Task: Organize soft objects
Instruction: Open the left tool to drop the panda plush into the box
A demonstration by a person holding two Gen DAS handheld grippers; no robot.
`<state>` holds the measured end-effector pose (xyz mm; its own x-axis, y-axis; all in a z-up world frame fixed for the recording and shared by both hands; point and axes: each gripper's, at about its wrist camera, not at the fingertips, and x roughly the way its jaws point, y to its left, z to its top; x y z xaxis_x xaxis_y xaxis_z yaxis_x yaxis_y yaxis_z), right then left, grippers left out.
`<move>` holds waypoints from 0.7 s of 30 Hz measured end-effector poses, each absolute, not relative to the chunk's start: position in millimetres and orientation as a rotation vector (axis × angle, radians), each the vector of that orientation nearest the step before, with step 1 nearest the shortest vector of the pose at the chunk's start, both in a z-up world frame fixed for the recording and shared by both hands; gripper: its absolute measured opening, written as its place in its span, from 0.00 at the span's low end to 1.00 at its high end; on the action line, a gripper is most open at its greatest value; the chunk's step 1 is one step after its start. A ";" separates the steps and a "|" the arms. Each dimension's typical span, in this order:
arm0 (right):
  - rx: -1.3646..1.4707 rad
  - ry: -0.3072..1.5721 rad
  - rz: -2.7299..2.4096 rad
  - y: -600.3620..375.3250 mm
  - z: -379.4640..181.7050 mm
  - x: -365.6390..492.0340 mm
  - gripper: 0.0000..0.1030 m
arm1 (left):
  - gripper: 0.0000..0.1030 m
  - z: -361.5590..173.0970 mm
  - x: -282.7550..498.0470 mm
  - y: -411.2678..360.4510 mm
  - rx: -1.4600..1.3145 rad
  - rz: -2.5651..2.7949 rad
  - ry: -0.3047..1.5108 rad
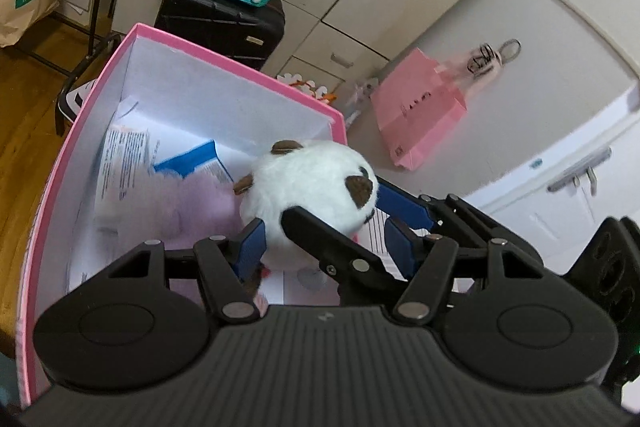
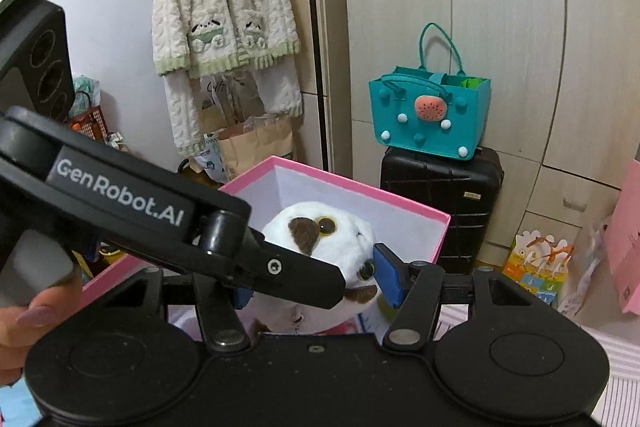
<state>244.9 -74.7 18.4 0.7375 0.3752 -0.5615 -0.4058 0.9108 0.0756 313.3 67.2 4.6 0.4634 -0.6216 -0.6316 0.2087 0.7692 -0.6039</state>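
Observation:
A white plush dog (image 1: 316,183) with brown patches hangs over the open pink box (image 1: 224,63). In the left wrist view my left gripper (image 1: 325,225) is shut on its lower body, the left blue pad sunk into the fur. My right gripper (image 1: 334,201) comes in from the right and crosses in front. In the right wrist view the dog's head (image 2: 320,231) sits between the blue pads of my right gripper (image 2: 312,275), which is shut on it. A left gripper finger (image 2: 296,269) lies across the dog's face. Inside the box lie papers (image 1: 124,155) and a pale purple fluffy thing (image 1: 192,203).
A black suitcase (image 2: 440,203) stands behind the box with a teal bag (image 2: 428,111) on top. A pink paper bag (image 1: 420,115) leans on the wardrobe doors. A cream cardigan (image 2: 224,15) hangs at the back above brown paper bags. A hand (image 2: 24,323) holds the left gripper.

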 end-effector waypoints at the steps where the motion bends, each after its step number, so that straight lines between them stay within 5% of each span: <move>1: -0.047 0.602 0.426 -76.4 16.3 249.3 0.65 | 0.61 2.5 317.8 66.5 -0.484 -0.536 0.960; 21: -0.025 0.623 0.389 -106.2 13.3 205.8 0.72 | 0.59 34.1 264.0 92.3 -0.244 -0.406 0.667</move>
<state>205.8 -106.2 13.3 0.7422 0.3478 -0.5729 -0.3628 0.9272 0.0930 264.0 92.3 34.1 0.7118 -0.4387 -0.5485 0.2850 0.8942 -0.3453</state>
